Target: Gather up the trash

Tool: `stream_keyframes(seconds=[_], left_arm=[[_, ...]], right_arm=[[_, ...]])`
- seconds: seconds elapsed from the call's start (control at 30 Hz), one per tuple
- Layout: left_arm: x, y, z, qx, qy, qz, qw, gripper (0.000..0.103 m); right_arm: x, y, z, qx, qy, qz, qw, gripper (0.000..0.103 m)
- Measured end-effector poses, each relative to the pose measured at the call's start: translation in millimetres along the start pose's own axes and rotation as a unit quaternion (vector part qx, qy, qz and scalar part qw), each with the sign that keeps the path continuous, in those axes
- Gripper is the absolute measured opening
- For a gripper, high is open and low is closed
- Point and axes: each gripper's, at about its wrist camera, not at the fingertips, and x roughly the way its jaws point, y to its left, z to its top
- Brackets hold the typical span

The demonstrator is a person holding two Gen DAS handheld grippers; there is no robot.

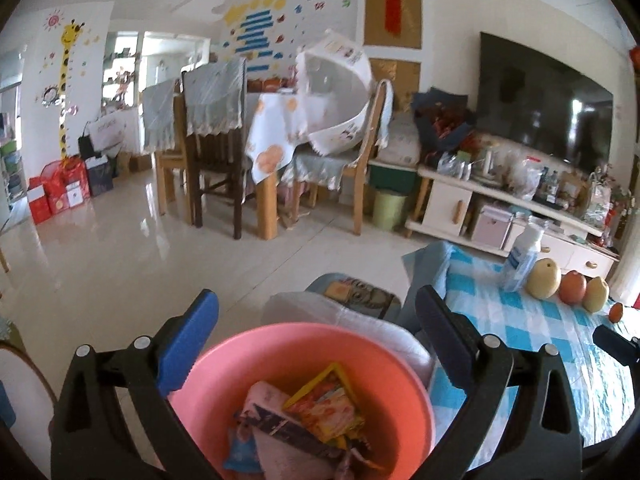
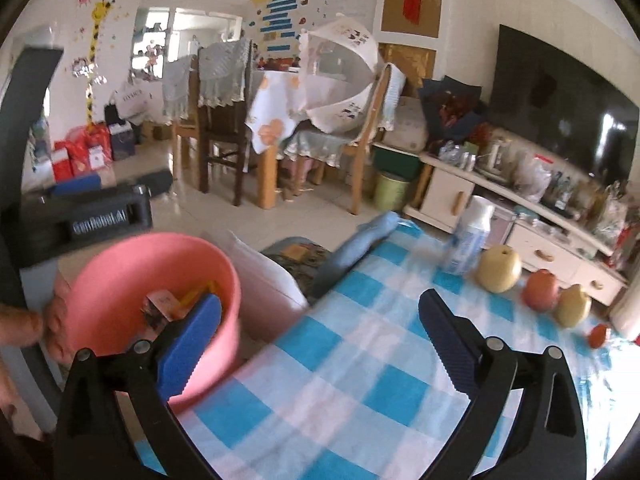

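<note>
A pink plastic bin [image 1: 304, 360] holding several wrappers [image 1: 320, 404] fills the space between my left gripper's [image 1: 316, 320] wide-spread fingers; whether they press its sides is not visible. In the right wrist view the same pink bin [image 2: 120, 280] is at the left edge of the blue-checked table [image 2: 360, 360], with a hand beside it. My right gripper [image 2: 320, 316] is open and empty above the tablecloth, its left finger [image 2: 192, 340] in front of the bin's rim.
A white bottle [image 2: 468, 240], two pears and an apple [image 2: 540, 290] stand at the table's far right. A cushion [image 2: 264, 276] lies past the bin. Dining chairs, a green waste bin [image 1: 388, 208] and a TV cabinet stand across the tiled floor.
</note>
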Motion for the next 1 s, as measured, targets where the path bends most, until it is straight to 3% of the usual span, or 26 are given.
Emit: stream_keyframes(seconds=[0.23, 0.67, 1.0], left_arm=[[-13, -34, -1, 0.027, -0.033, -0.042, 0.9982, 0.099], [-23, -95, -28, 0.018, 0.015, -0.156, 0.9874, 0.099], [-71, -142, -56, 0.081, 0.008, -0.166, 0.9828, 0.099]], right_arm=[[-15, -33, -24, 0.032, 0.017, -0.016, 0.999, 0.098], [-62, -84, -65, 0.079, 0.033, -0.04, 0.996, 0.098], [-103, -132, -89, 0.122, 0.026, -0.07, 0.99, 0.098]])
